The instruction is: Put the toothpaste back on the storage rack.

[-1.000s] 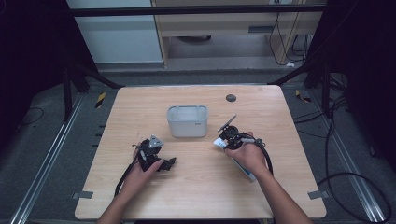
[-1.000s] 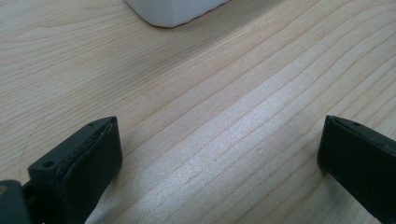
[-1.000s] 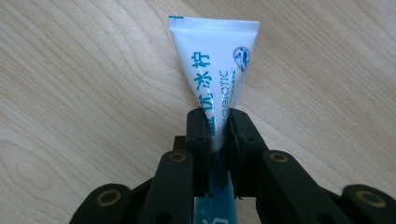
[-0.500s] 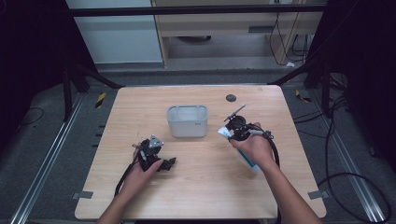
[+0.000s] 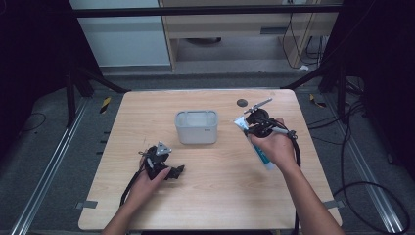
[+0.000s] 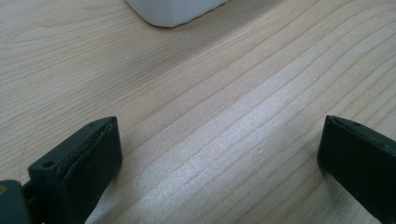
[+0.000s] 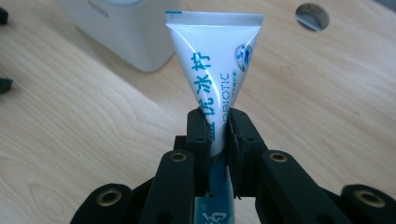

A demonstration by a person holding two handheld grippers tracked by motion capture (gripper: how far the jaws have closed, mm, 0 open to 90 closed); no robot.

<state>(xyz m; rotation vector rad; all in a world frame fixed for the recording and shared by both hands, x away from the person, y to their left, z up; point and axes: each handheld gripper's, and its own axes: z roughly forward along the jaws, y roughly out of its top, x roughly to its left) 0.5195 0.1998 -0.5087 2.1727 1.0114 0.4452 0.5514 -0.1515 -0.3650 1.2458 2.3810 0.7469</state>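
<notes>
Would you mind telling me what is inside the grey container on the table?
In the high view the grey container looks empty, with a pale floor showing. Its near wall hides the front part of the floor, so something small lying there cannot be ruled out.

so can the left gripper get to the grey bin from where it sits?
Probably yes. The left gripper rests with jaws open on the table, and bare wood lies between it and the grey bin. The right gripper, clamping the toothpaste tube, is on the bin's other side.

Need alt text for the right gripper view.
Two black jaws of the right tool clamp a white toothpaste tube, crimped end up, above a wooden table, with a white container behind.
</notes>
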